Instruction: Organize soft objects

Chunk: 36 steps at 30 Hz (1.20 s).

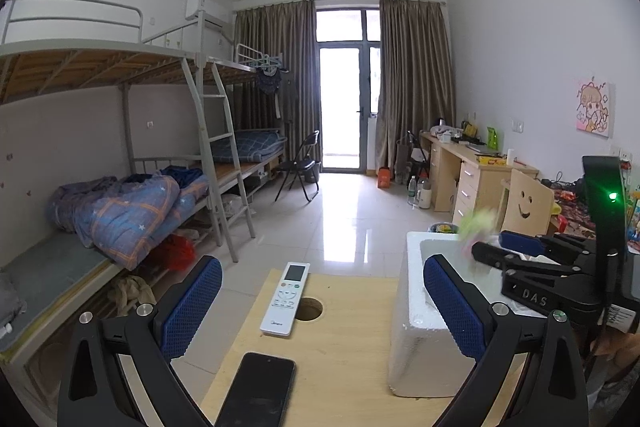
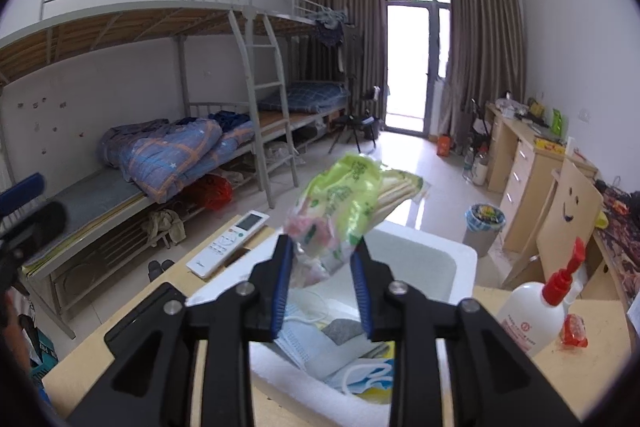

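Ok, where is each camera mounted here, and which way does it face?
Left wrist: on the left tongs, facing across the table toward the balcony door; its own open fingers frame the remote and phone, and the right tongs show at right.
Right wrist: on the right tongs, above the foam box, facing the same door; a green packet sits between its pads, and the left tongs show at the left edge.
Shared: remote, foam box, bunk beds, door.

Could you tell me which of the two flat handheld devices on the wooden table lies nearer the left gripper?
The black phone: it lies at the table's near edge, just ahead of the left gripper, while the white remote control lies farther out, beside the round hole.
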Each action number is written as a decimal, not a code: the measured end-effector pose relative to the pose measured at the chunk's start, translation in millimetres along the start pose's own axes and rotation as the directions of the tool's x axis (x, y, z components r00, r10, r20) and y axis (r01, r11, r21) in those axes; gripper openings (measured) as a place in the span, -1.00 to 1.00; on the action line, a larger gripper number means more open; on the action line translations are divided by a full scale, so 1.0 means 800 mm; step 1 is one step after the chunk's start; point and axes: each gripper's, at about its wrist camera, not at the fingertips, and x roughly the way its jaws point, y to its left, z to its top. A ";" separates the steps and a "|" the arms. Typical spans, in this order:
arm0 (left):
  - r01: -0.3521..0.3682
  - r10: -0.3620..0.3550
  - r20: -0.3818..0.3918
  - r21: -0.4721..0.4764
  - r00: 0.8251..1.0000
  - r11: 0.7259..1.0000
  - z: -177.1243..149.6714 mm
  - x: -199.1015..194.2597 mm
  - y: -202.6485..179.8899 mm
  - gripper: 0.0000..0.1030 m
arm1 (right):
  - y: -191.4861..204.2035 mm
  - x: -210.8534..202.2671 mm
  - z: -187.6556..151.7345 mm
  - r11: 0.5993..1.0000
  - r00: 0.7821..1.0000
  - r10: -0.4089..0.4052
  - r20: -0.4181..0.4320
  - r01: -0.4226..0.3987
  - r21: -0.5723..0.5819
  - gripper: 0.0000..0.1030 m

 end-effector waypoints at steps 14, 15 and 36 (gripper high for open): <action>0.027 -0.027 -0.003 0.004 1.000 1.000 -0.002 -0.005 -0.008 0.96 | 0.002 -0.036 -0.001 0.999 0.998 -0.040 0.045 0.040 -0.003 0.81; 0.030 -0.030 0.000 0.003 1.000 1.000 -0.001 -0.008 -0.009 0.97 | 0.003 -0.041 -0.001 0.999 0.998 -0.046 0.046 0.046 -0.003 0.85; 0.128 -0.128 0.051 0.017 0.990 0.992 -0.015 -0.112 -0.032 0.97 | 0.017 -0.173 -0.028 0.992 0.983 -0.124 0.132 0.121 0.027 1.00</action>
